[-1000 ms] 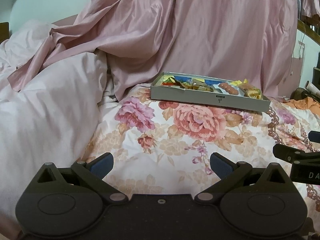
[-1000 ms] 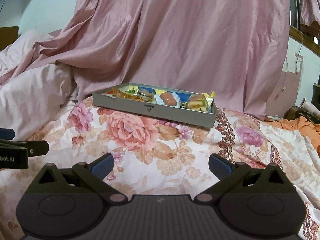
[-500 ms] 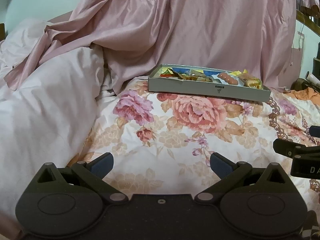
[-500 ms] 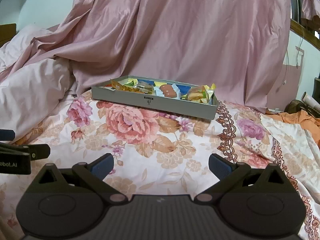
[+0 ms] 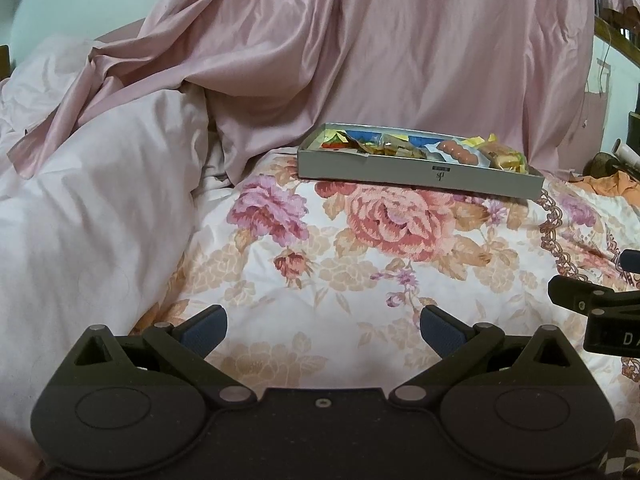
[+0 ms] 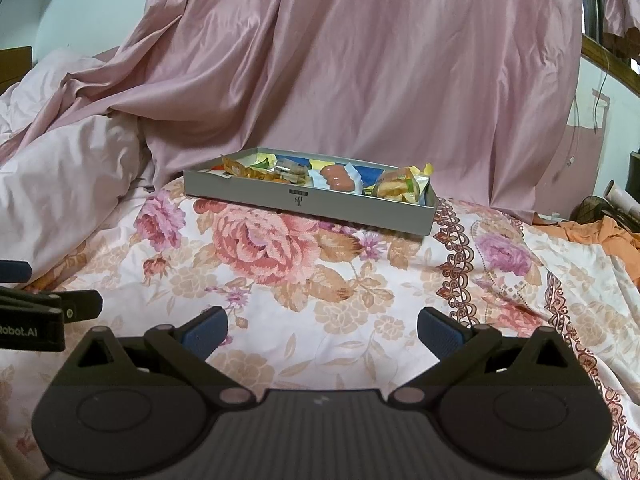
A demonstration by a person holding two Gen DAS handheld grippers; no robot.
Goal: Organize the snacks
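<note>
A shallow grey box (image 5: 420, 174) (image 6: 308, 200) lies on the floral bedspread, at the far side. It holds several wrapped snacks: a pink sausage-like pack (image 6: 338, 176) (image 5: 458, 152), a yellow burger-like pack (image 6: 400, 188) and orange wrappers (image 6: 248, 172). My left gripper (image 5: 322, 328) is open and empty, well short of the box. My right gripper (image 6: 322, 328) is open and empty too, beside the left one. Each shows at the edge of the other's view.
A pink satin sheet (image 6: 360, 60) hangs behind the box. A pale pink duvet (image 5: 80, 200) is heaped on the left. Orange cloth (image 6: 600, 236) and clutter lie at the right edge. The floral bedspread (image 6: 320, 280) stretches between grippers and box.
Both grippers have pulled back a little and tilted; the box sits higher and slightly farther in both views. Jaws stay open.
</note>
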